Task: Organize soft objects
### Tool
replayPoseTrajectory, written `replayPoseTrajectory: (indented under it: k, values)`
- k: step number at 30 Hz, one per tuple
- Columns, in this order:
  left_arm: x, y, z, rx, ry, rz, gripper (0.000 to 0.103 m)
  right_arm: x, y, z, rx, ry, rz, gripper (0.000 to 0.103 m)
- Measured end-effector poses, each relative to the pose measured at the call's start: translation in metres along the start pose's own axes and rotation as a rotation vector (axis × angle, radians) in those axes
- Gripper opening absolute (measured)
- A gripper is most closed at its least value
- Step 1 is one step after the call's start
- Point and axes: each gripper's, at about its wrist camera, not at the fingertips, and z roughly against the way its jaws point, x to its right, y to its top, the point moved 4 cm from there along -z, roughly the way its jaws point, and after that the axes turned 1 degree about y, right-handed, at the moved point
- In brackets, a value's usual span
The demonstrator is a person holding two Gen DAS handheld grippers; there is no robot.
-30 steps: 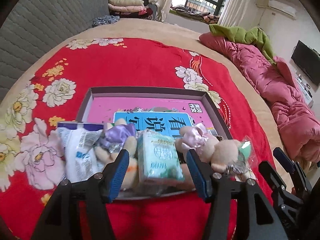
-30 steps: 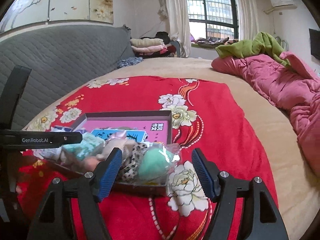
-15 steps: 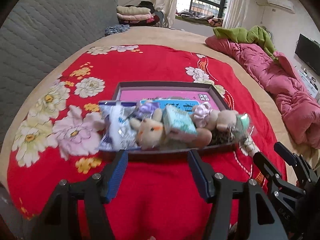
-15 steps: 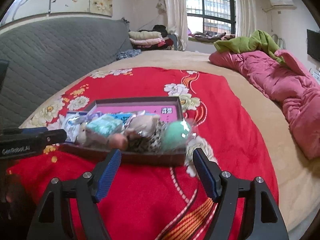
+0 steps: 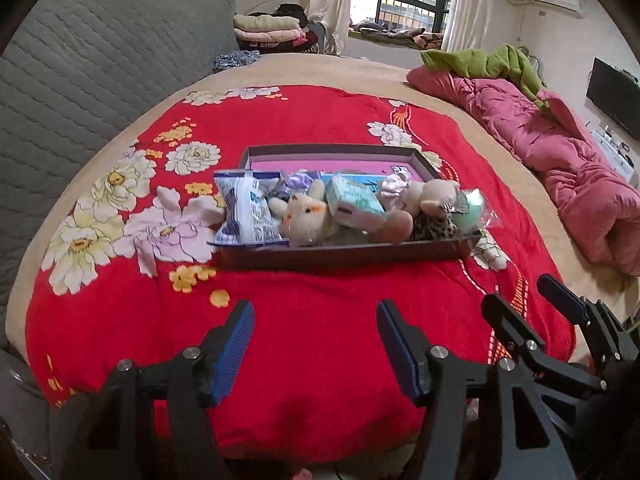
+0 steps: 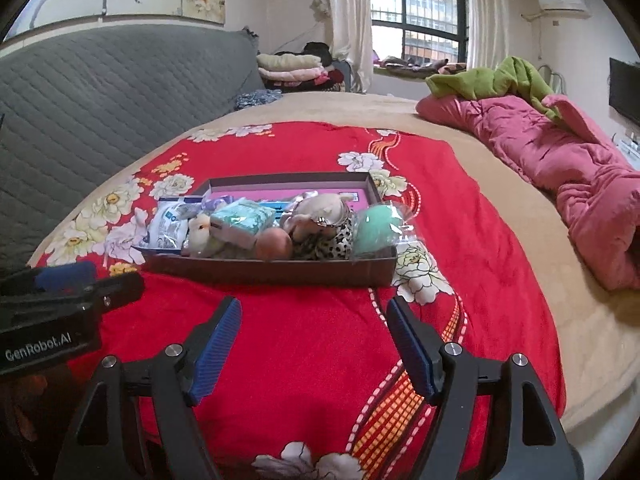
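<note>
two empty grippers — left gripper (image 5: 316, 344), right gripper (image 6: 314, 340) — one filled tray (image 5: 340, 258).

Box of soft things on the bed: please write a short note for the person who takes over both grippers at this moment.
Left gripper: open, holds nothing, above the red blanket, short of the box.
Right gripper: open, holds nothing, also short of the box.
Things: the wipes pack, the plush rabbit, the tissue pack, the plush bear and the green bagged item all lie in a row along the box's near side.
Done: every soft thing in view is in the box.
Left: seemingly nothing to pick up. The green item's bag overhangs the right corner and could perhaps be tucked in.
</note>
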Motion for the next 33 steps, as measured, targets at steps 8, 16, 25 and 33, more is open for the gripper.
replayPoseTrajectory:
  k: [8,16,25,33]
  values:
    - [0.001,-0.015,0.008,0.006,-0.005,0.015,0.063,0.0,-0.008,0.012,-0.002,-0.019,-0.015,0.076]
    - [0.002,-0.031,0.013,-0.011,0.001,0.011,0.063,-0.001,-0.014,0.024,-0.003,-0.035,-0.014,0.076]
    - [-0.002,-0.036,0.008,-0.019,0.01,0.03,0.063,-0.008,-0.021,0.022,-0.006,-0.018,0.003,0.076]
    - [-0.005,-0.04,-0.007,-0.046,0.025,0.038,0.063,-0.01,-0.03,0.005,-0.041,-0.004,0.003,0.076]
